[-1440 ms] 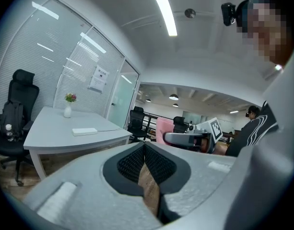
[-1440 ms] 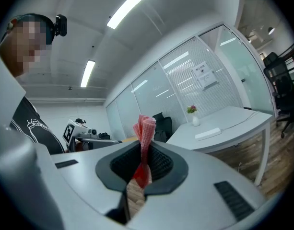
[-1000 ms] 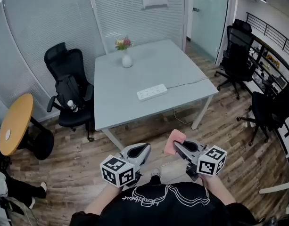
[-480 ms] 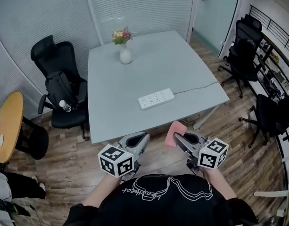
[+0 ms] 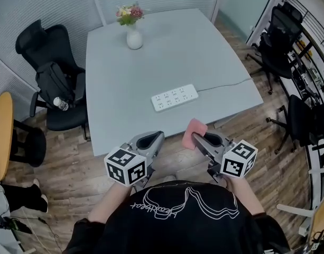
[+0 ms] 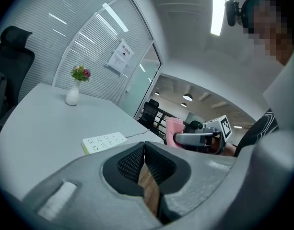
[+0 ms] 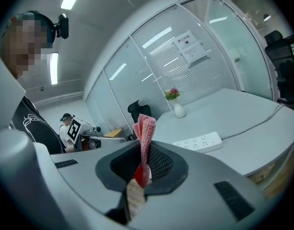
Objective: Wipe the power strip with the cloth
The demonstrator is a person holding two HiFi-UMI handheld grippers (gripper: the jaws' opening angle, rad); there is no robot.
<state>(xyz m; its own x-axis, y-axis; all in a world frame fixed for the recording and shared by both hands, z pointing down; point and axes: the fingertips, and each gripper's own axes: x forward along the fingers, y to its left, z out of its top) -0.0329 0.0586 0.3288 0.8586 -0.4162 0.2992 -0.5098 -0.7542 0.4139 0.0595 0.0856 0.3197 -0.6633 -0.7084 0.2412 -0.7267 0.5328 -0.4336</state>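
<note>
The right gripper (image 7: 146, 153) is shut tight on the pink cloth (image 7: 146, 127). The cloth is folded and sticks up out of the jaws. The left gripper (image 6: 144, 150) has its jaws pressed together with nothing in them.

The white power strip (image 5: 175, 97) lies flat on the grey table (image 5: 204, 52), close to the near edge and a little right of its middle. Its long side runs almost along that near edge, with the right end a bit farther away than the left end. A thin cord (image 5: 230, 85) goes from the right end toward the table's right edge. A vase (image 5: 133, 38) with flowers stands far off by the back edge, well apart from the strip.

Both grippers are not over the table yet. They hang over the wooden floor (image 5: 72, 168), just in front of the near edge. The strip lies straight ahead of them, across that edge. The left gripper points at the strip's left end and the right gripper points at its right end, the end with the cord.

I think the cloth needs to go forward and down onto the right end, then slide left along the long side. The empty left gripper is near enough to hold the strip in place.
</note>
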